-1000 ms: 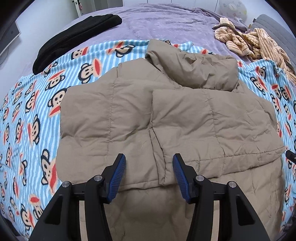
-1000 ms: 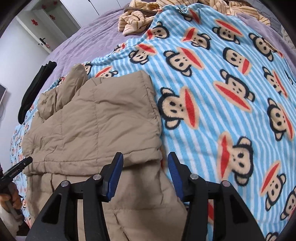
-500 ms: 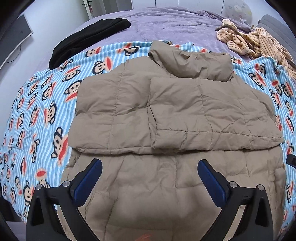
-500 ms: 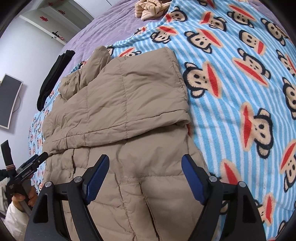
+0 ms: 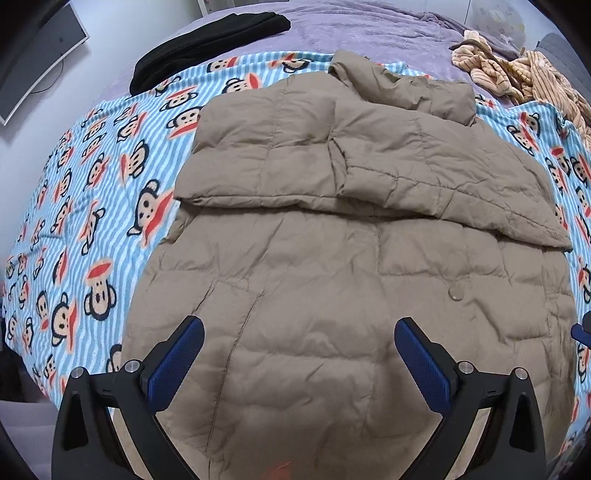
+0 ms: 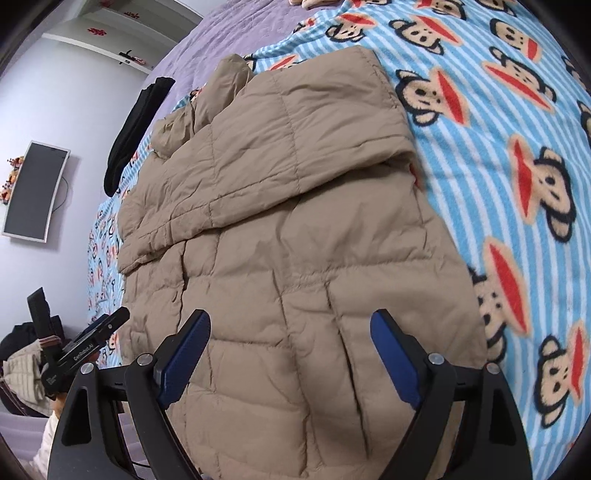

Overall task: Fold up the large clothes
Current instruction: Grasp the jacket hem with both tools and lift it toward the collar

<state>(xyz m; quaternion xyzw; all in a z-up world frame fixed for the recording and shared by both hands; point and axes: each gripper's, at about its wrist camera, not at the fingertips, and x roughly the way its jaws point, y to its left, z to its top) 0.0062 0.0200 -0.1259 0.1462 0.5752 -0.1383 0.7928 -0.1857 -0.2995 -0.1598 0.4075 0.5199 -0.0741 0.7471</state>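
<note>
Pale wall with mounted dark screen, white shelf, purple-covered bed

Bed; blanket, jacket

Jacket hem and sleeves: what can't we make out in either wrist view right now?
- Jacket hem: cut off by the bottom edge in both views, partly behind the open left gripper and open right gripper, whose jaws have just been opening.
- Jacket front: face down or folded under, unseen.
- Monkey blanket under the jacket: covered.
- Left gripper body in the right wrist view: jaws cut off.
</note>
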